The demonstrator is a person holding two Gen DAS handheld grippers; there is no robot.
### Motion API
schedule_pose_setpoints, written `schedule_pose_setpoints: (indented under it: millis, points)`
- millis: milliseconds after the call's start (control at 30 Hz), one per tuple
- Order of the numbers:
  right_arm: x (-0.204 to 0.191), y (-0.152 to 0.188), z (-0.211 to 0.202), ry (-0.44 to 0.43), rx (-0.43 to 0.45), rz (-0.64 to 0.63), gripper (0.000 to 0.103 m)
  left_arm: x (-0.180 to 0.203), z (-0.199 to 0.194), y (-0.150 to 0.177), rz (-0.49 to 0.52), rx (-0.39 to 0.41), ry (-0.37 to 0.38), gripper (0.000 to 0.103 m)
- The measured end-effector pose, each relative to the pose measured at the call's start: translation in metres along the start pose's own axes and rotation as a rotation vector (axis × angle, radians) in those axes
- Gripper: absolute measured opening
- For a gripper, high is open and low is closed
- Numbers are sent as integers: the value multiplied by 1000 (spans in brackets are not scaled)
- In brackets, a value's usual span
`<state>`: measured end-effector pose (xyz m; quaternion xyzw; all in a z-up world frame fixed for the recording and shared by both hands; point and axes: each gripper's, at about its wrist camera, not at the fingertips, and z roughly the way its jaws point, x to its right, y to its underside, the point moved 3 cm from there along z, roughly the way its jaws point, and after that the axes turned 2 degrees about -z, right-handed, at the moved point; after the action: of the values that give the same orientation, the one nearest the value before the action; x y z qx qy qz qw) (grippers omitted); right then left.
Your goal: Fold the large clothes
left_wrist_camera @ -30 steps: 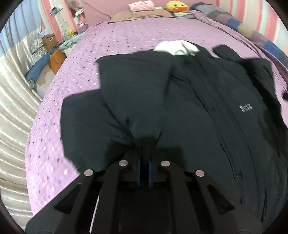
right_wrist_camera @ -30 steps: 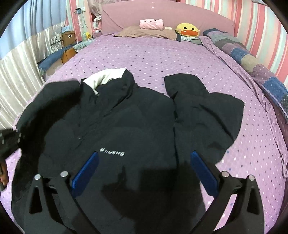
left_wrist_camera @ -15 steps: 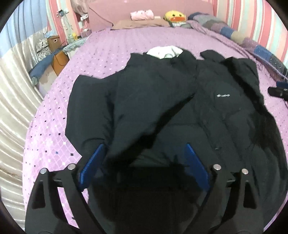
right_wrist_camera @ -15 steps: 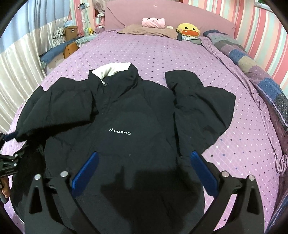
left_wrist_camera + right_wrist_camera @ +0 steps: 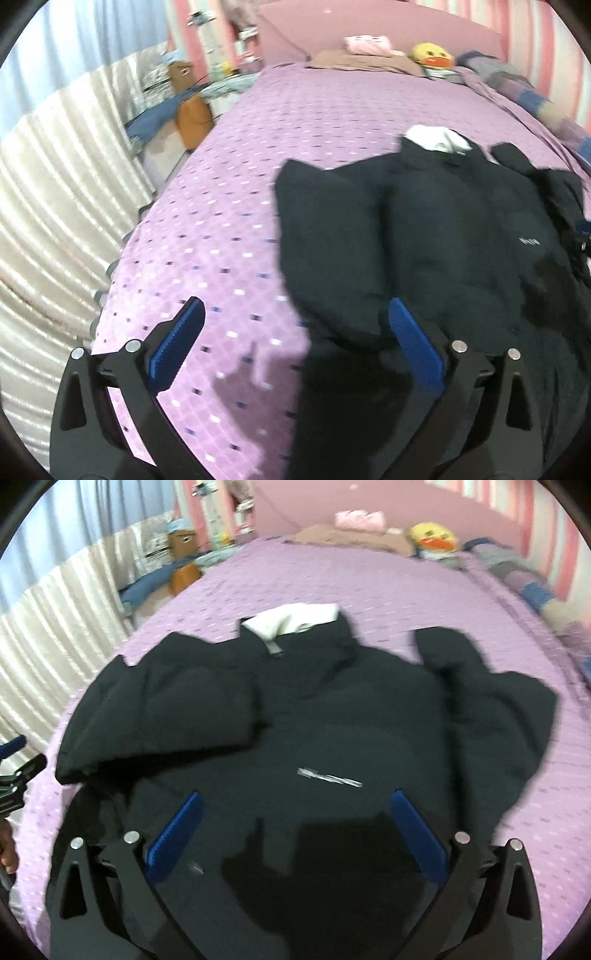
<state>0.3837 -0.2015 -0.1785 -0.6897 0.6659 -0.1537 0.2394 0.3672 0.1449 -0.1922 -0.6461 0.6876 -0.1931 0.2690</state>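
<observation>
A large black jacket point(image 5: 332, 738) with a white collar lining point(image 5: 291, 622) and a small white logo point(image 5: 328, 777) lies front-up on the purple bed. Its left sleeve point(image 5: 177, 709) lies folded in over the chest; it also shows in the left wrist view point(image 5: 332, 236). The right sleeve point(image 5: 491, 701) spreads out to the right. My left gripper point(image 5: 295, 343) is open and empty, over the bedspread at the jacket's left edge. My right gripper point(image 5: 295, 827) is open and empty above the jacket's lower front.
The purple dotted bedspread point(image 5: 221, 229) covers the bed. A brown pillow point(image 5: 362, 59), pink toy point(image 5: 365, 42) and yellow duck plush point(image 5: 432, 55) sit at the headboard. A patchwork blanket point(image 5: 535, 590) lies along the right side. Cream curtain point(image 5: 55, 221) and boxes point(image 5: 188, 110) stand left.
My left gripper let go of the left sleeve, which now lies folded on the chest, opened, and swung left off the jacket. My right gripper stayed open and shifted slightly over the jacket.
</observation>
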Motion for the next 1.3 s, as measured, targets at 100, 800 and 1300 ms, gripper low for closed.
schedule_pose_setpoints:
  millis: [100, 800, 1300]
  points:
    - [-15, -22, 29, -22, -17, -12, 101, -23, 11, -7, -9, 3, -62, 99]
    - [8, -54, 54, -89, 42, 119, 6, -27, 35, -21, -83, -11, -50, 99]
    - [116, 26, 8, 141, -51, 148, 1, 43, 41, -43, -25, -24, -13, 99]
